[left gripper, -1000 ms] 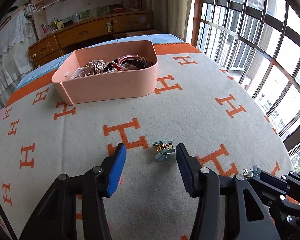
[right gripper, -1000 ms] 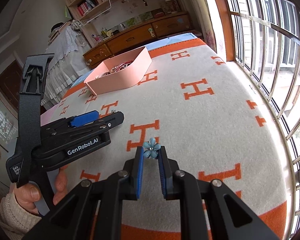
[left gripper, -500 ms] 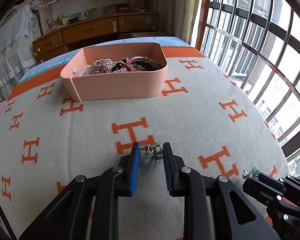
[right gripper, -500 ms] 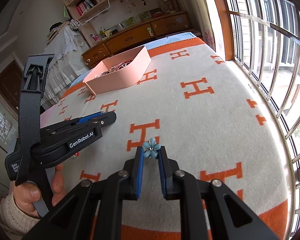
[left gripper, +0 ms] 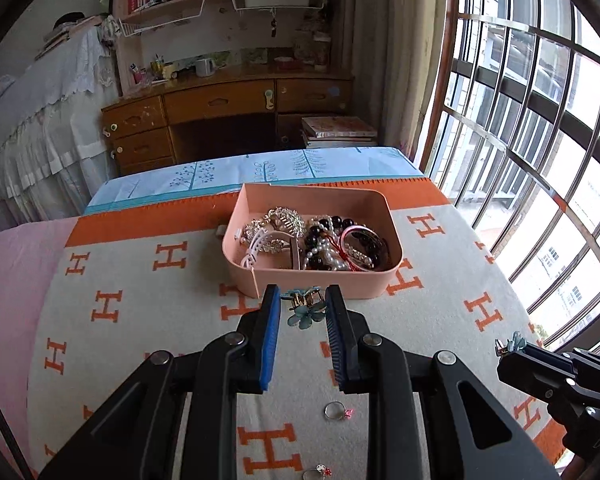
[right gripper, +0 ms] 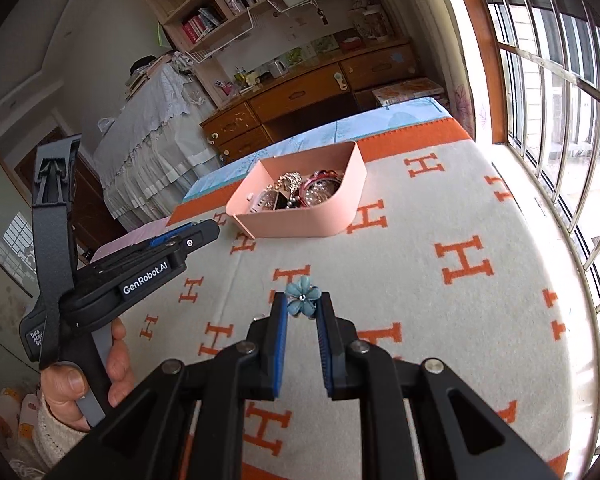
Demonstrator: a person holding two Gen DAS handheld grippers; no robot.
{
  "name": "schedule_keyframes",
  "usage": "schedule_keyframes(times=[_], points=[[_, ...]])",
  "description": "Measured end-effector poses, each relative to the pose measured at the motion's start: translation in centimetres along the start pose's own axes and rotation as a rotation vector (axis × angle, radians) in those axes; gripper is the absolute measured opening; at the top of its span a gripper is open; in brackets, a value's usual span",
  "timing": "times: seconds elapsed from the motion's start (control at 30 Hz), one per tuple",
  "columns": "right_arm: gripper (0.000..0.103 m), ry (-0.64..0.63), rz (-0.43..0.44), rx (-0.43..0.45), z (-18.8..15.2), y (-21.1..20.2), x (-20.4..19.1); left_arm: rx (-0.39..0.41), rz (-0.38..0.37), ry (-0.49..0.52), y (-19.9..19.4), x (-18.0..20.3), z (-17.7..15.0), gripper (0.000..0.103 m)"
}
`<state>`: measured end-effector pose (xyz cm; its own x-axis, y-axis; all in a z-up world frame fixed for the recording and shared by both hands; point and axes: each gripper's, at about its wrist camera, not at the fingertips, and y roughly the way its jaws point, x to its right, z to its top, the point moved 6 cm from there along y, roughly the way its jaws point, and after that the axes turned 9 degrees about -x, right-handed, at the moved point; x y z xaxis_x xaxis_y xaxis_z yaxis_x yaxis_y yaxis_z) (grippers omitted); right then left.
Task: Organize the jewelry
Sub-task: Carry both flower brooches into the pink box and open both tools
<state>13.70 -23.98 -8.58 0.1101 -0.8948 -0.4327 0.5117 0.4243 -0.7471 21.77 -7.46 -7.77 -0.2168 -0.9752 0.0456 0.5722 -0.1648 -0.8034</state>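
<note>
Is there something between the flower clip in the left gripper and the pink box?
Nothing visible. The left gripper holds the flower clip just short of the pink box, whose top is open; only its near wall lies ahead.

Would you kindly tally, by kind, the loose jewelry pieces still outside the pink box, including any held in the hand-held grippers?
Blue flower clips: 2, one in the left hand-held gripper (clip), one in the right hand-held gripper (clip)
Rings on the blanket: 2 ()
Total: 4
</note>
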Motion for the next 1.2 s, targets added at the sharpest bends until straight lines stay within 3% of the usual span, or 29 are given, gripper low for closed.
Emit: schedule_keyframes(times=[0.2, 0.4, 0.57, 0.8, 0.83, 0.93, 1.03, 1.1, 1.2], points=[[0.014, -0.053, 0.028, 0.101, 7.5, -1.3, -3.8, 0.044, 0.025, -0.032, -0.3, -1.9, 4.8, 0.021], [0.014, -0.053, -0.009, 0.150, 13.4, 0.9, -4.7, 0.015, 0.019, -0.058, 3.0, -2.7, 7.4, 0.021], [0.015, -0.023, -0.061, 0.099, 15.2, 4.8, -3.0, -0.028, 0.012, -0.070, 6.4, -3.2, 7.9, 0.021], [0.015, -0.016, -0.087, -0.002, 14.6, 9.1, -1.6, -0.056, 0.021, -0.040, 8.9, -3.1, 7.7, 0.022], [0.015, -0.020, -0.090, -0.015, 14.5, 9.4, -1.6, -0.053, 0.026, -0.038, 9.0, -3.2, 7.7, 0.028], [0.015, -0.028, -0.101, -0.055, 14.1, 10.2, -1.6, -0.024, 0.051, -0.032, 8.5, -3.3, 7.5, 0.069], [0.020, -0.019, -0.098, -0.074, 14.0, 10.6, -1.6, 0.019, 0.098, -0.015, 7.3, -3.6, 7.3, 0.079], [0.028, -0.013, -0.110, -0.070, 13.9, 10.4, -1.5, 0.032, 0.100, -0.018, 6.6, -3.9, 7.1, 0.080], [0.028, -0.013, -0.104, -0.061, 13.7, 10.0, -1.7, 0.045, 0.099, -0.025, 5.3, -4.4, 6.7, 0.081]])
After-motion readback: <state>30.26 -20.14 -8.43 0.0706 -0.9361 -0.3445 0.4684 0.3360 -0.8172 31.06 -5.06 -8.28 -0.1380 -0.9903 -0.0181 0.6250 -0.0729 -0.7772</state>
